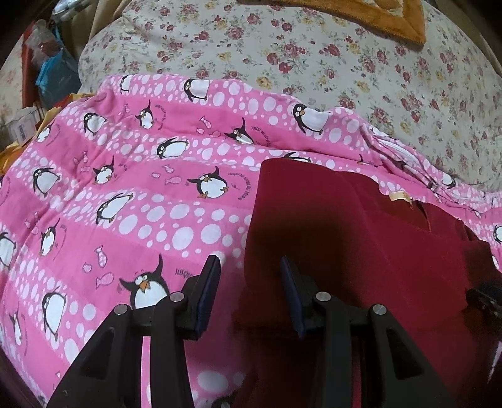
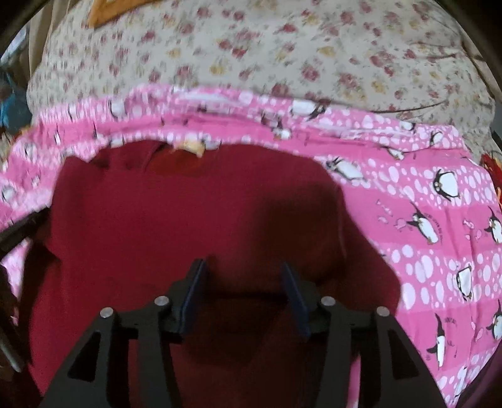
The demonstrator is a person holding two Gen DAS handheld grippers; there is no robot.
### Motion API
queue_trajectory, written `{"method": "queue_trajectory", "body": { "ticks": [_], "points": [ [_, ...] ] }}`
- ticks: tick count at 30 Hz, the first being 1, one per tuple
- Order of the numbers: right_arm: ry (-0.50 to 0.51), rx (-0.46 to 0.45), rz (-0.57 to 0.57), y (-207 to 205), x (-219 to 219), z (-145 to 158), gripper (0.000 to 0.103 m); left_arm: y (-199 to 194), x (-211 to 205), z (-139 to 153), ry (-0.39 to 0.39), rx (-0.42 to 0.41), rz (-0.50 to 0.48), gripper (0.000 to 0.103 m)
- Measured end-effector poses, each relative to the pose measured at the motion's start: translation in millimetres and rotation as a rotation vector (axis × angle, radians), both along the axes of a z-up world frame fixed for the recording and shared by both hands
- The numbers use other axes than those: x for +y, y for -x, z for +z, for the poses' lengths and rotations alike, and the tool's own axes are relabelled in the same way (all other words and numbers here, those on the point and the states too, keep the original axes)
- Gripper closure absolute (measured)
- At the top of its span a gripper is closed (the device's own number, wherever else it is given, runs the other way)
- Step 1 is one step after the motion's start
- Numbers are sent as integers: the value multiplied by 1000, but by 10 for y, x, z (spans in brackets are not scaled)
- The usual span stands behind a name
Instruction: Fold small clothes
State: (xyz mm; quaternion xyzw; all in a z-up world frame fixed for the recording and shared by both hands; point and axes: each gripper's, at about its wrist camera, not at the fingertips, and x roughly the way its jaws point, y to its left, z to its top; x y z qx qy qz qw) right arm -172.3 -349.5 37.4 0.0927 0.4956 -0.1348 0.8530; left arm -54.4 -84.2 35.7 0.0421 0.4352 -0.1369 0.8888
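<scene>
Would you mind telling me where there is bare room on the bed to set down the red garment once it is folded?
The penguin blanket left of the red garment lies bare, as does the floral sheet beyond it. Crowded: the clutter at the bed's far left, and the orange cloth at the top.

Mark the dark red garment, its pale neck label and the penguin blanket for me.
dark red garment [image 2: 194, 219]: right wrist view, middle of the cloth.
pale neck label [image 1: 399, 196]: left wrist view, centre of the tag.
penguin blanket [image 1: 131, 175]: left wrist view, bare pink area left of the garment.

Matt dark-red knit garment [image 2: 194, 219] on soft pink printed cotton blanket [image 1: 141, 194] – matt black plastic hand-held gripper [image 2: 243, 298]
</scene>
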Motion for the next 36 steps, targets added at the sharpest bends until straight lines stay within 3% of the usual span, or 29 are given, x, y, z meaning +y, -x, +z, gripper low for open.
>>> {"method": "queue_trajectory", "body": {
  "ticks": [6, 13, 19, 27, 30, 34, 36],
  "points": [
    [-97, -66, -6, 320, -38, 366, 50, 180, 40, 97, 14, 6, -30, 84],
    [-134, -87, 49, 1138, 7, 695, 45, 645, 24, 312, 35, -1, -130, 84],
    [-226, -43, 61, 1676, 97, 561, 45, 1146, -38, 295, 10, 23, -229, 84],
    [-273, 30, 121, 1866, 465, 201, 45, 1510, 10, 301, -5, 23, -278, 84],
    [-276, 58, 128, 1844, 529, 31, 60, 1564, 42, 317, 4, 35, -292, 84],
    [-298, 21, 112, 1855, 481, 63, 90, 1616, 118, 361, 21, 41, -305, 84],
    [-308, 4, 136, 1842, 495, 137, 93, 1612, 156, 379, 29, 46, -302, 84]
  ]
}}
